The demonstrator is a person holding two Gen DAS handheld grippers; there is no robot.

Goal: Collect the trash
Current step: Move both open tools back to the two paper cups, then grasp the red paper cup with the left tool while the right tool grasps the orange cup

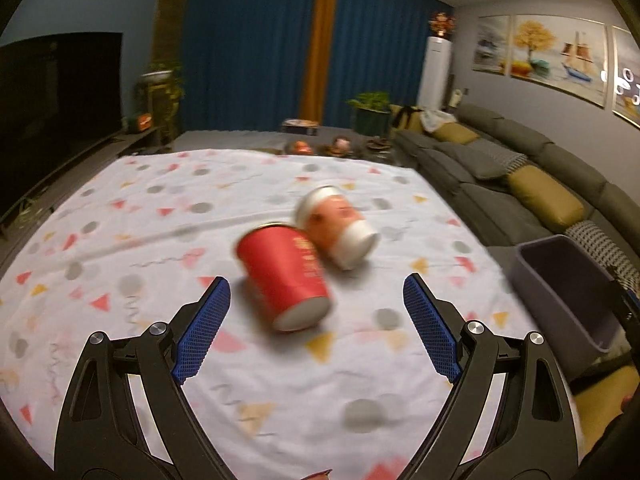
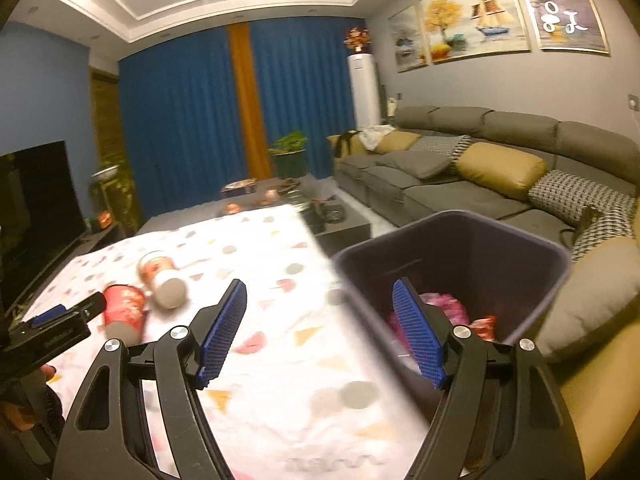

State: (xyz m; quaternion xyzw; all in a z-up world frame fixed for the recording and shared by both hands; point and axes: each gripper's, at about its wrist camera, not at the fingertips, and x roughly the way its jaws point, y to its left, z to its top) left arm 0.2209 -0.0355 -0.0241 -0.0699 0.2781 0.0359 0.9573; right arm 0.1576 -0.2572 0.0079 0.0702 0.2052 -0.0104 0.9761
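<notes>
Two paper cups lie on their sides on the patterned tablecloth (image 1: 160, 208), touching each other. The red cup (image 1: 286, 280) is nearer, the orange-and-white cup (image 1: 338, 226) is behind it. My left gripper (image 1: 316, 284) is open, and the red cup's near end shows between its blue pads with a gap on each side. Off the table's right edge stands a dark purple bin (image 2: 500, 264) holding pink and red wrappers (image 2: 444, 306). My right gripper (image 2: 319, 286) is open and empty, straddling the bin's near left rim. In the right wrist view the red cup (image 2: 124, 308), the orange cup (image 2: 162, 276) and my left gripper (image 2: 76, 310) are at the far left.
A grey sofa (image 2: 460, 196) with mustard cushions runs along the right wall behind the bin (image 1: 560, 280). Beyond the cloth (image 2: 260, 248), a dark coffee table (image 2: 340, 224) carries small items. A television (image 1: 60, 112) stands at the left.
</notes>
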